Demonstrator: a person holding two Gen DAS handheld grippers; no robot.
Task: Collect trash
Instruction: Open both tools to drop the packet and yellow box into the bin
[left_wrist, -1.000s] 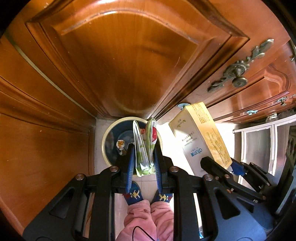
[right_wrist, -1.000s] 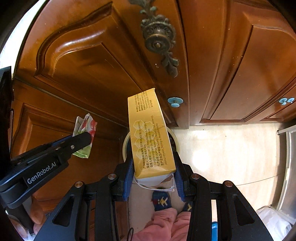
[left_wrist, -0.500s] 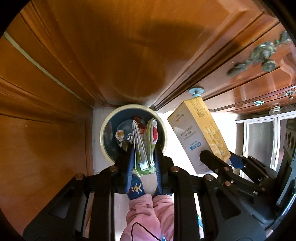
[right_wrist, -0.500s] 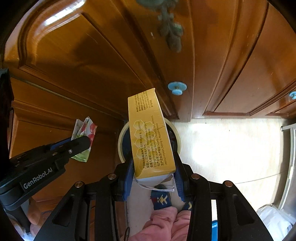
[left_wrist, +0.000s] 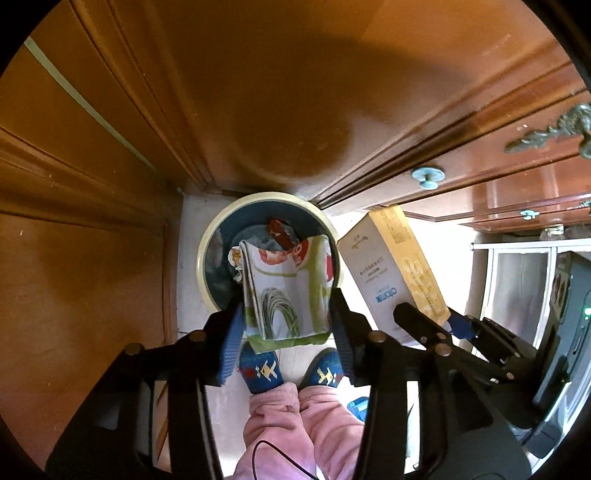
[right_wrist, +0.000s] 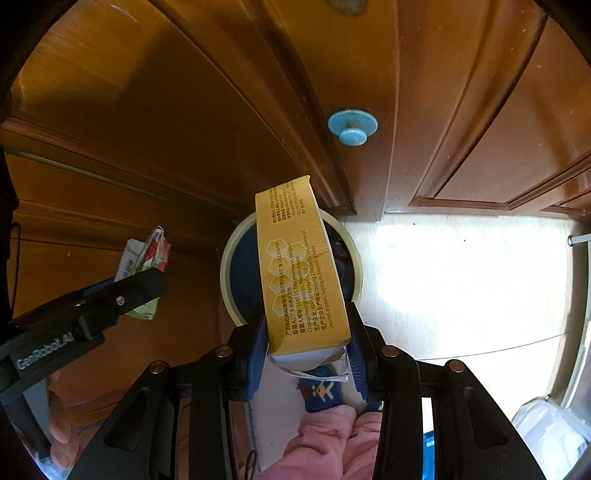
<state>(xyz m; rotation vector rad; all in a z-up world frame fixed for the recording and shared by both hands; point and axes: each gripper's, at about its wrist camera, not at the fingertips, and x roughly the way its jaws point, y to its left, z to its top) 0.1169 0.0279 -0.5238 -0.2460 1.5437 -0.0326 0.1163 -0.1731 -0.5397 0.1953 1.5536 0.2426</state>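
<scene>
Down on the pale floor, a round trash bin (left_wrist: 207, 266) with a cream rim and dark blue inside is standing against the wooden cabinet (left_wrist: 258, 92). Some rubbish is already lying in it, among it a red wrapper (left_wrist: 280, 229).

Directly above the bin, the left gripper (left_wrist: 286, 325) is pointing downward, and its jaws are standing spread, so the flat snack packet (left_wrist: 288, 291) between them is hanging loosely, maybe only touching the pads.

At about three o'clock from it, the right gripper (right_wrist: 306, 343) is also pointing down at the bin (right_wrist: 231, 258). Its jaws are pinching the lower end of a yellow carton (right_wrist: 301, 266), which is tilting over the rim.
</scene>
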